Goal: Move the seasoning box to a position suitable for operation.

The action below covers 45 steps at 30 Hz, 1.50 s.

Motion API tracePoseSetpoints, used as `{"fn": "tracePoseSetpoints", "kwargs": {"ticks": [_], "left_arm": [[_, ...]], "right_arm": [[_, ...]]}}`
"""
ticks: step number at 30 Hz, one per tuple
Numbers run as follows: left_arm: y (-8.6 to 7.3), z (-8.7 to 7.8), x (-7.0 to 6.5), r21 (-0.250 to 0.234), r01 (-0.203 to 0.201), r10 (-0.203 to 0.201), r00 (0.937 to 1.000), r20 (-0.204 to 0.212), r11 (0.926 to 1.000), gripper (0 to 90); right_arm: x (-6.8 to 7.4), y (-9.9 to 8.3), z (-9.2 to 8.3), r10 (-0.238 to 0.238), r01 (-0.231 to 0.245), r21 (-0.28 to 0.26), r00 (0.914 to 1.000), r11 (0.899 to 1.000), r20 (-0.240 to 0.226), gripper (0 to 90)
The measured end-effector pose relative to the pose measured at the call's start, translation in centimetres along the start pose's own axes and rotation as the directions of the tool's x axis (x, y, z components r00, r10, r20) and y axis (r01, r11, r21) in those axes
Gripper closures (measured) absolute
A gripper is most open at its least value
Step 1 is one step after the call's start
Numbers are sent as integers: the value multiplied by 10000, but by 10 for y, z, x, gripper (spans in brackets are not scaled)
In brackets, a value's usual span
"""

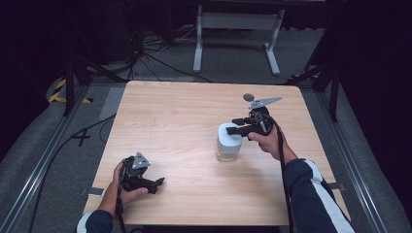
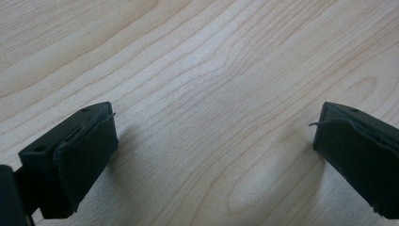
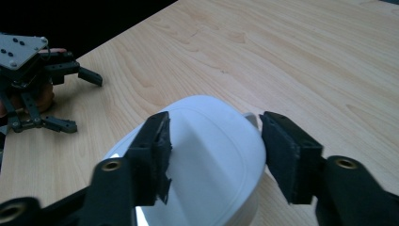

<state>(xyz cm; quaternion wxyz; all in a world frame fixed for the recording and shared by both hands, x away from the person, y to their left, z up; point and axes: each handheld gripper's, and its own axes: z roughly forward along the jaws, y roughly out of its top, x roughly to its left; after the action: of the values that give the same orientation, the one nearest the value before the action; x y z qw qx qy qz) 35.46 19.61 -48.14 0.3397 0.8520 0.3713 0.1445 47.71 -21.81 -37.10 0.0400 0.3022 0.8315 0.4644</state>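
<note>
A clear jar (image 1: 227, 153) with a white lid (image 1: 223, 138) stands on the wooden table (image 1: 184, 111), right of centre. My right gripper (image 1: 232, 127) reaches in from the right at lid height. In the right gripper view its jaws (image 3: 214, 136) stand on either side of the white lid (image 3: 211, 160), and both pads lie against it. My left gripper (image 1: 159, 185) rests near the table's front left corner, held by a hand. Its jaws (image 2: 214, 141) stand wide open over bare wood. The right gripper view also shows the left gripper (image 3: 87, 103) at the far left.
A small dark disc (image 1: 248, 97) lies on the table behind the right gripper. Beyond the far edge stands a white metal frame (image 1: 238, 29) on grey carpet, with cables (image 1: 145, 53) on the floor. Dark rails run along both sides of the table.
</note>
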Motion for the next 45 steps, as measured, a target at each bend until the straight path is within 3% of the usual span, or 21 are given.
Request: {"fn": "tracePoseSetpoints", "kwargs": {"ticks": [1,8,13,29,38,40,43,45], "left_arm": [[0,0,0,0,0,0,10000,0,10000,4],[0,0,0,-1,7,-7,10000,3,10000,4],[0,0,0,-2,7,-7,10000,2,10000,4],[0,0,0,-1,4,-4,10000,-1,10000,4],[0,0,0,0,21,-21,10000,-12,10000,4],[0,0,0,0,26,-26,10000,-10,10000,4],[0,0,0,-2,23,-23,10000,-11,10000,4],[0,0,0,-1,20,-20,10000,-10,10000,3]], "right_arm": [[0,0,0,0,0,0,10000,10000,0,532],[-2,4,-1,-100,142,-419,9952,9990,975,774],[-1,5,1,-294,347,-500,9943,9981,1029,892],[7,1,-6,-847,862,-207,9943,9961,641,900],[16,-2,-7,-1069,1070,-77,9942,9942,110,900],[16,0,-8,-1180,1185,-162,9926,9928,269,900],[10,2,-11,-957,990,-491,9932,9939,664,900],[6,2,-9,-990,1019,-256,9903,9945,973,900]]}}
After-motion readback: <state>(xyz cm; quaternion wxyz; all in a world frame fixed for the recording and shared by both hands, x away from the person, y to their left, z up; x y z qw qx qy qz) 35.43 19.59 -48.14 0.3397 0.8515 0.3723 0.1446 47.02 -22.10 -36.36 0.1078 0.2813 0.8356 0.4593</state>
